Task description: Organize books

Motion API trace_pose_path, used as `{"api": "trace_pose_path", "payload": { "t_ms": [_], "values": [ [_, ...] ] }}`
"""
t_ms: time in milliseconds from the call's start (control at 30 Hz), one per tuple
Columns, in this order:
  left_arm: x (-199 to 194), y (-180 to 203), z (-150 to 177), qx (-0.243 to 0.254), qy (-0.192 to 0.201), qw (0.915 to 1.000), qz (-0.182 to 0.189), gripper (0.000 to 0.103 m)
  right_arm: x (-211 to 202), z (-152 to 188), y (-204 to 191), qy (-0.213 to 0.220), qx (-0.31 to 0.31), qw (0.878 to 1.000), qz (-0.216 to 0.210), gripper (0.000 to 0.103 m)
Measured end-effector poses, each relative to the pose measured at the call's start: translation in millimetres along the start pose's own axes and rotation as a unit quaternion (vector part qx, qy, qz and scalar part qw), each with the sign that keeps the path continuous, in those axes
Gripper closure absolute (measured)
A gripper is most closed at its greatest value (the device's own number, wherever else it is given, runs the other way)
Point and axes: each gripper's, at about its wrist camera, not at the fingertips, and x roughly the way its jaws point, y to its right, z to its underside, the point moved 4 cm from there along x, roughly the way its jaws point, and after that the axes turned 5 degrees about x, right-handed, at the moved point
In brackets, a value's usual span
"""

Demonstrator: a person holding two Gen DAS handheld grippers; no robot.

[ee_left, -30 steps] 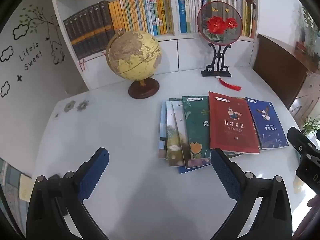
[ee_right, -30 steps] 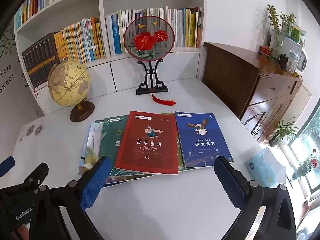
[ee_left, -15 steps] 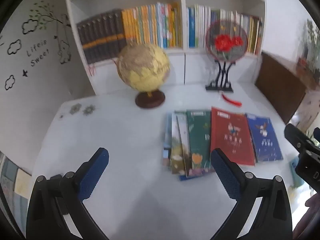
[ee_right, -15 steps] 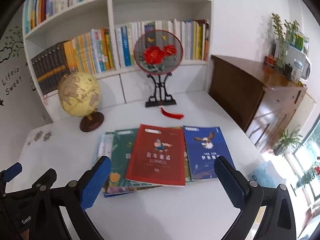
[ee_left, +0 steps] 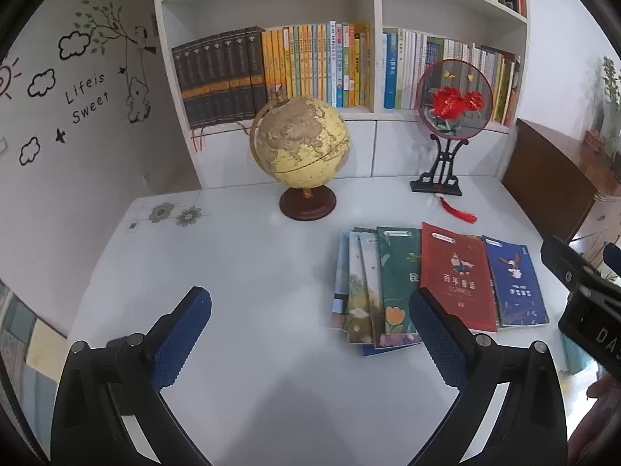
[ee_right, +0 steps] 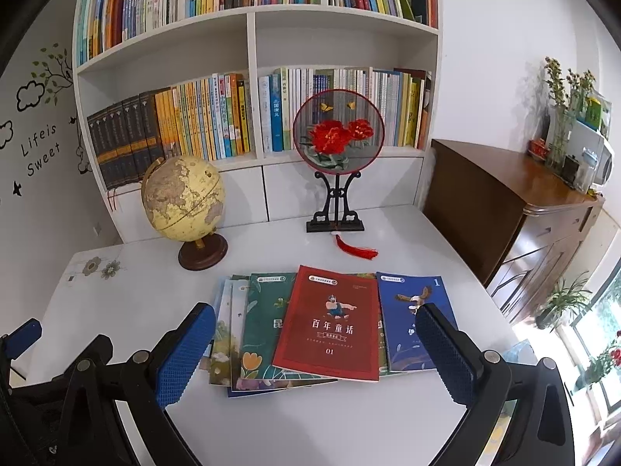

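On the white table, a fan of thin books lies flat ahead of both grippers, overlapping one another like spread cards. From the right wrist view the right gripper hovers above the near edge of the fan, its blue pads spread wide and holding nothing; the red book shows between them, the green book toward the left pad and the blue book partly behind the right pad. The left gripper hangs over bare table to the left of the books, likewise spread wide and empty, with its right pad overlapping the fan's near corner in the picture. Each book's long axis runs away from the cameras toward the bookshelf, titles reading upright from the near side. Behind the fan stand a globe and a round fan ornament on a black stand, its red tassel lying on the table.
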Motion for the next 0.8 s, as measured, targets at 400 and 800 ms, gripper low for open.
{"api": "trace_pose_path", "payload": {
  "t_ms": [400, 800],
  "values": [
    [4.1, 4.6, -4.1, 0.01, 0.011, 0.9998, 0.01, 0.001, 9.7, 22.6, -5.6, -0.021, 0.005, 1.0, 0.016, 0.0],
    [9.7, 11.8, -6.2, -0.004, 0.001, 1.0, 0.003, 0.001, 11.5, 17.2, 2.6, -0.018, -0.005, 1.0, 0.019, 0.0]
  ]
}}
